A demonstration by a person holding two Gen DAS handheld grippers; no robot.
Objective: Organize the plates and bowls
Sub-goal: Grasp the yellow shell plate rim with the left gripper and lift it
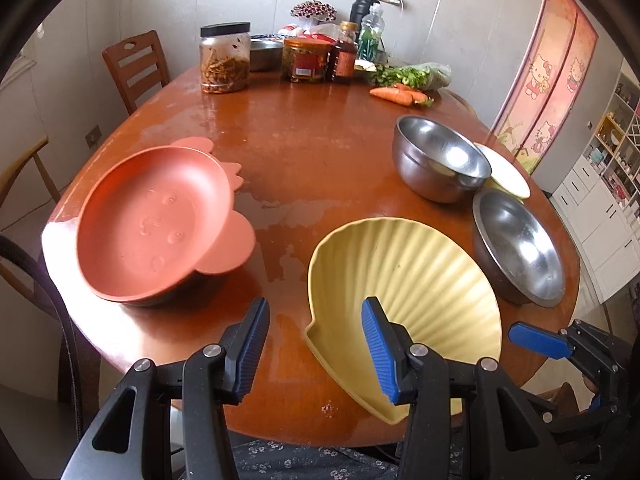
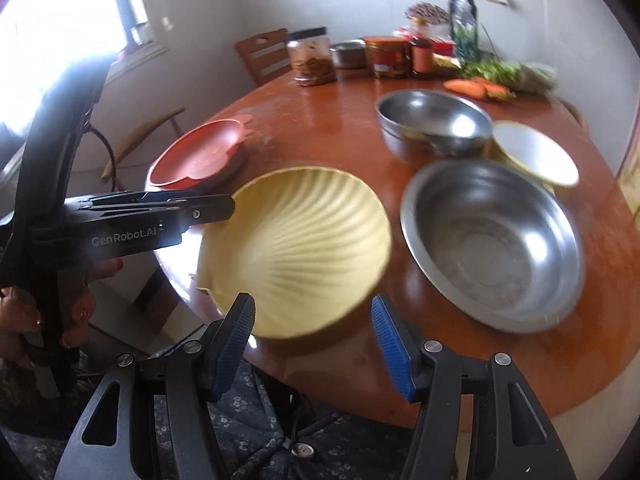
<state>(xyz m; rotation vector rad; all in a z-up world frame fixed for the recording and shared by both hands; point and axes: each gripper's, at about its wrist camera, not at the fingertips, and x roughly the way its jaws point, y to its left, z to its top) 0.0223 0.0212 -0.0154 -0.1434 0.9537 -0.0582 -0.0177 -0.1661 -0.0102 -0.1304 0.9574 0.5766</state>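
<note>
On the round wooden table (image 1: 320, 152), the items are arranged as follows, from left to right. At the left edge, an orange plate (image 1: 160, 224) rests tilted on top of a second orange dish with lobed edges (image 1: 236, 248). Near the front centre lies a yellow shell-shaped ribbed plate (image 1: 408, 276); its near rim overhangs the table edge toward the person. To its right stands a steel bowl (image 1: 520, 248), close beside the yellow plate. Behind it is a second steel bowl (image 1: 440, 160), and a white plate (image 1: 508, 172) lies just beside both bowls, toward the right edge.

At the far side of the table stand a large jar with a black lid (image 1: 224, 60), a metal dish (image 1: 264, 54), a red-lidded jar (image 1: 306, 60), bottles (image 1: 346, 54), leafy greens (image 1: 412, 74) and carrots (image 1: 394, 95).

Left gripper (image 1: 316, 348): jaws apart, nothing between the pads. One blue pad appears over the bare table, the other in front of the yellow plate's near-left portion; contact with the plate cannot be determined.

Right gripper (image 2: 314, 344): jaws apart, nothing clamped. In the right wrist view, which is blurred, it sits at the near rim of the yellow plate, above the table edge and the person's floral clothing (image 2: 256, 440). A hand (image 2: 52, 304) grips the left gripper's handle at the left of that view.
</note>
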